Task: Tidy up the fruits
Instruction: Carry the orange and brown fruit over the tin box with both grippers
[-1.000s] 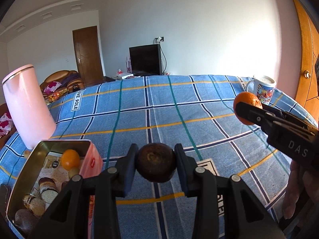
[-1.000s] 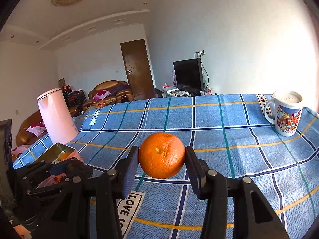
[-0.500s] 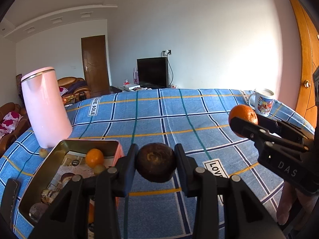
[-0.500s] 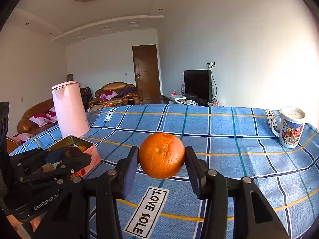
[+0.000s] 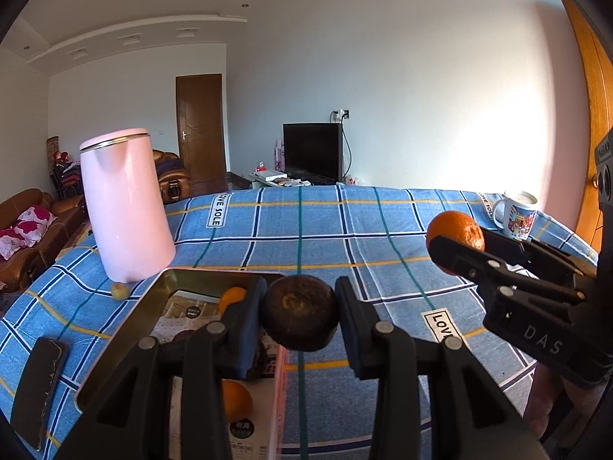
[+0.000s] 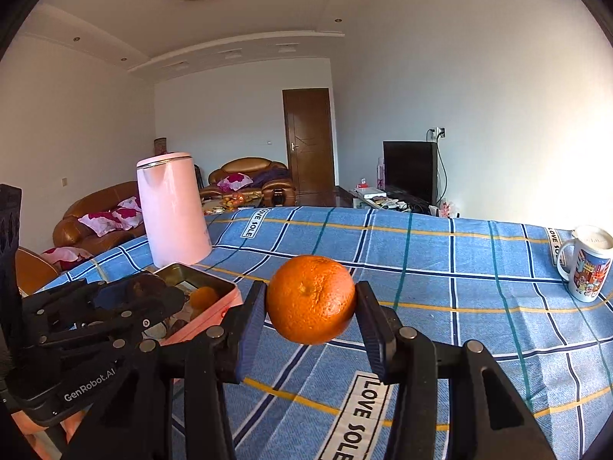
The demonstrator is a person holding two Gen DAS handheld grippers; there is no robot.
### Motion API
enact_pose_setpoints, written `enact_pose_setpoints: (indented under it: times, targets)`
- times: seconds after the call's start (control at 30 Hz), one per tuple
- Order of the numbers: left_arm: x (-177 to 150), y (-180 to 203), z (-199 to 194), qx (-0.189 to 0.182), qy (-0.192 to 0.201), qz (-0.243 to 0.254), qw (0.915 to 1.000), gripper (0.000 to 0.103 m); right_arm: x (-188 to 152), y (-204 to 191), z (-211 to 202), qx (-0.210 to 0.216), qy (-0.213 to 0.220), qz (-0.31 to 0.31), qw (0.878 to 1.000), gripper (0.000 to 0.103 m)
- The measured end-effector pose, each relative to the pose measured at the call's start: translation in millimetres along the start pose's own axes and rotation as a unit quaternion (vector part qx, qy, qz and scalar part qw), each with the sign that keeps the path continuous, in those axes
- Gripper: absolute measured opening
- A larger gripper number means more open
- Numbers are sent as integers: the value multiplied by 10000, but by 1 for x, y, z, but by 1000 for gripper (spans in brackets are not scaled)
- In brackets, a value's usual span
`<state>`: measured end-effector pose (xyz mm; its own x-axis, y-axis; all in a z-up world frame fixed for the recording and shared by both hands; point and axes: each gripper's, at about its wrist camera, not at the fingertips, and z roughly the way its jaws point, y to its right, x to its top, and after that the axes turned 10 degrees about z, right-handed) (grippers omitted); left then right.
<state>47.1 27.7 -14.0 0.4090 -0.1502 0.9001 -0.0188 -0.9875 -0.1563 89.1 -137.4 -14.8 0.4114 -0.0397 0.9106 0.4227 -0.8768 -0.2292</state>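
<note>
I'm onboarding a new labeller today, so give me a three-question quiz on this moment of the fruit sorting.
1. True or false: the left gripper is shut on a dark brown fruit.
2. What does the right gripper hold? A) mug B) orange C) phone
3. Fill in: the pink kettle stands behind the open ____.

Key: 1 true. 2 B, the orange. 3 tin.

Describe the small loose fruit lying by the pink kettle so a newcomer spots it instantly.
Find the tall pink kettle on the blue checked tablecloth. At its base, between kettle and open tin, lies a small yellowish fruit. Unlike the tin's oranges, it is pale, tiny, and sits on the bare cloth.
</note>
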Motion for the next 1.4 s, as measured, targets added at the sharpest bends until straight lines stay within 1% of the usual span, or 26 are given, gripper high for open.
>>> enact_pose_setpoints:
  times: [0.33, 0.57, 0.77, 0.87, 1.17, 1.4]
  targets:
    - [-4, -28, -7, 241, -10, -104, 9997, 39, 7, -36, 11, 268, -38, -208, 9994, 48]
    - [-11, -56, -3, 452, -224, -220, 9985, 39, 9, -65, 29, 510, -187, -380, 9978, 48]
    - [-18, -79, 1, 582, -405, -264, 9971, 39, 3, -97, 54, 768, -537, -547, 9941, 49]
    - [-24, -90, 7, 591, -541, -337, 9962, 39, -4, -106, 65, 829, -728, -566, 9923, 49]
    - [-38, -109, 23, 543, -858, -515, 9935, 39, -17, -117, 90, 830, -1164, -660, 9875, 49]
    - [-41, -112, 28, 521, -978, -522, 9925, 39, -24, -122, 103, 840, -1464, -716, 9831, 49]
